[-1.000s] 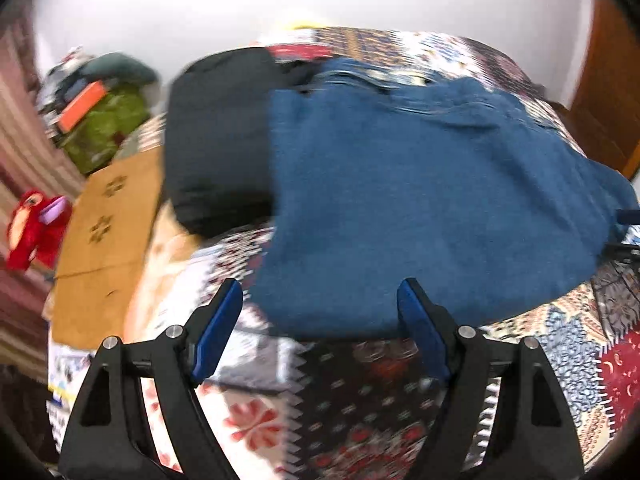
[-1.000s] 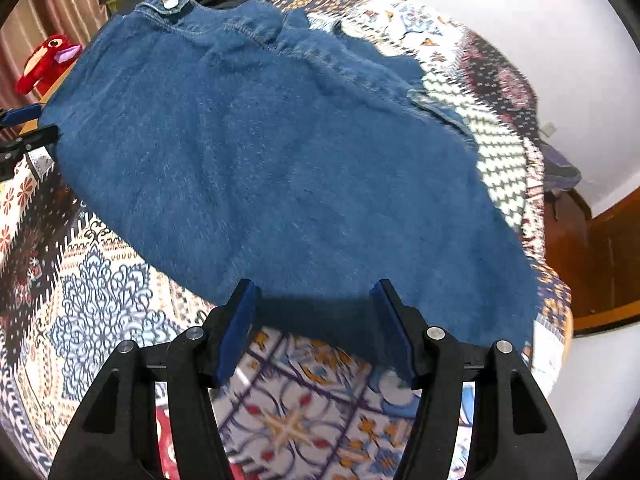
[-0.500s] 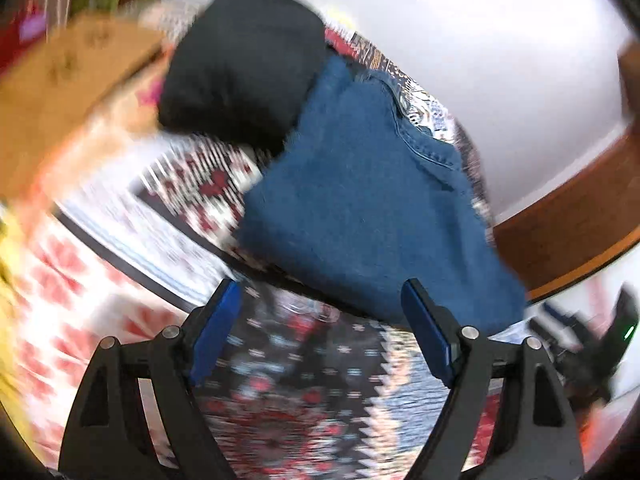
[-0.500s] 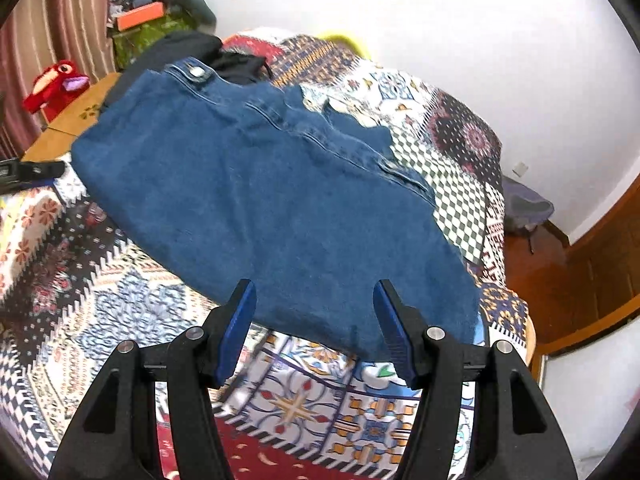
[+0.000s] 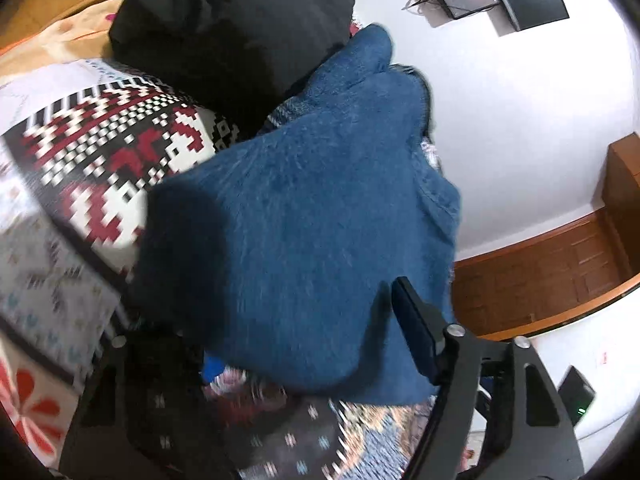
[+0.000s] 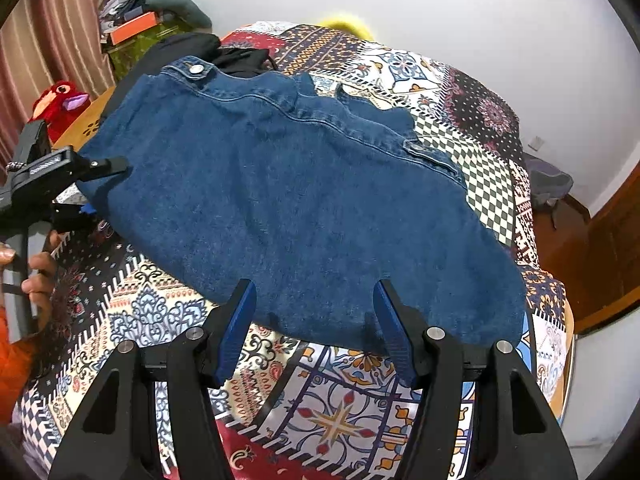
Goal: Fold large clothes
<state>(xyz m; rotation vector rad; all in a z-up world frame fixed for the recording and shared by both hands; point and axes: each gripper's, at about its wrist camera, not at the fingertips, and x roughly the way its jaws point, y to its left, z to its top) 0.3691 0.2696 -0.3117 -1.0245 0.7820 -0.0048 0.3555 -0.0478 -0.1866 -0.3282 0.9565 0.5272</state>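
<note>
Patchwork quilt (image 6: 404,412) covers the bed, and my denim jacket (image 6: 304,204) lies spread flat across it, hem toward me, ready for folding. I bring my left tool (image 5: 308,344) onto the jacket's side edge; its jaws are closing with denim between them, though I can't tell if the pads press yet. My right tool (image 6: 316,324) hovers half open at the hem, gripping nothing. Black clothing (image 5: 236,28) crowds the collar end and could snag the fold.

Left gripper (image 5: 308,344) one finger hidden under blurred denim garment (image 5: 320,220), bedspread (image 5: 80,280) pattern smeared
</note>
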